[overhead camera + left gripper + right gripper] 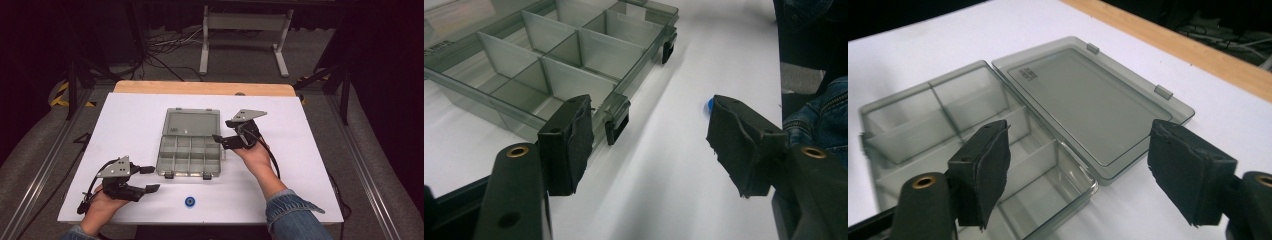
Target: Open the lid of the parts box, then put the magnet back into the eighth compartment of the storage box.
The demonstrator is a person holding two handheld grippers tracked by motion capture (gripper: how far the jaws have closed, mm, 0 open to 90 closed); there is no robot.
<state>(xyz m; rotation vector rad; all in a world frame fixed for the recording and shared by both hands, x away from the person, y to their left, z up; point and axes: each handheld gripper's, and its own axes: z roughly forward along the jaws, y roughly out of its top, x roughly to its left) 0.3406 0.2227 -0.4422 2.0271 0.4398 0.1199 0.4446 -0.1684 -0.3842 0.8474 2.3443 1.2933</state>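
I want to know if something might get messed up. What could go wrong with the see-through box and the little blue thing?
1. The small blue piece lies close to the near edge of the white table; a nudge from the open left claw might push it off.
2. The clear box is light-looking and open, with its lid lying flat behind it. The open right claw hovers at its right side and could shove it sideways.

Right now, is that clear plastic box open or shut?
Open. The compartment box has its lid swung back flat on the table behind it, and every compartment that shows looks empty.
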